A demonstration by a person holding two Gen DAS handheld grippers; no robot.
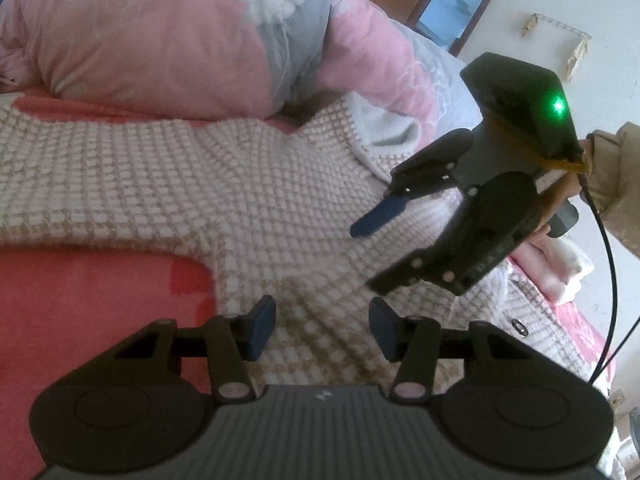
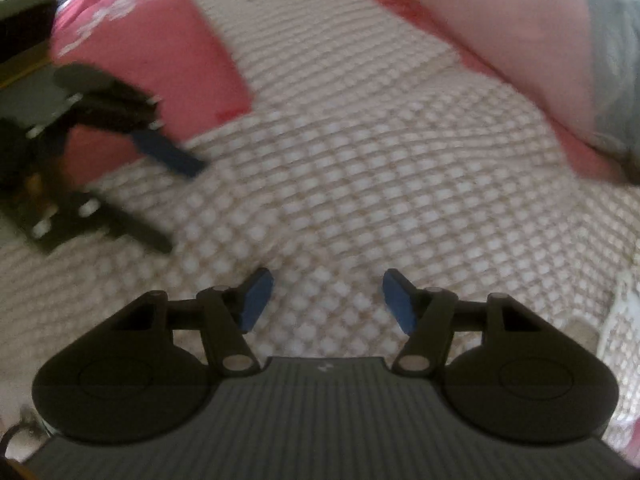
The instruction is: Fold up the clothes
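1. My left gripper (image 1: 322, 330) hovers with its blue pads parted, nothing between them, above the checked knit garment (image 1: 200, 184).
2. My right gripper (image 2: 328, 300), jaws likewise apart and empty, points down at the same knit.
3. The garment lies spread on the red bedsheet (image 1: 80, 300); a pink quilt (image 1: 140, 32) is heaped at eleven o'clock.

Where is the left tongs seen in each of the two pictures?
Left wrist view: the left tongs are at the bottom centre, blue pads apart over the checked knit garment.
Right wrist view: the left tongs are at the left edge, blurred, above the same garment.
Shared landmark: the red sheet beside the garment's edge.
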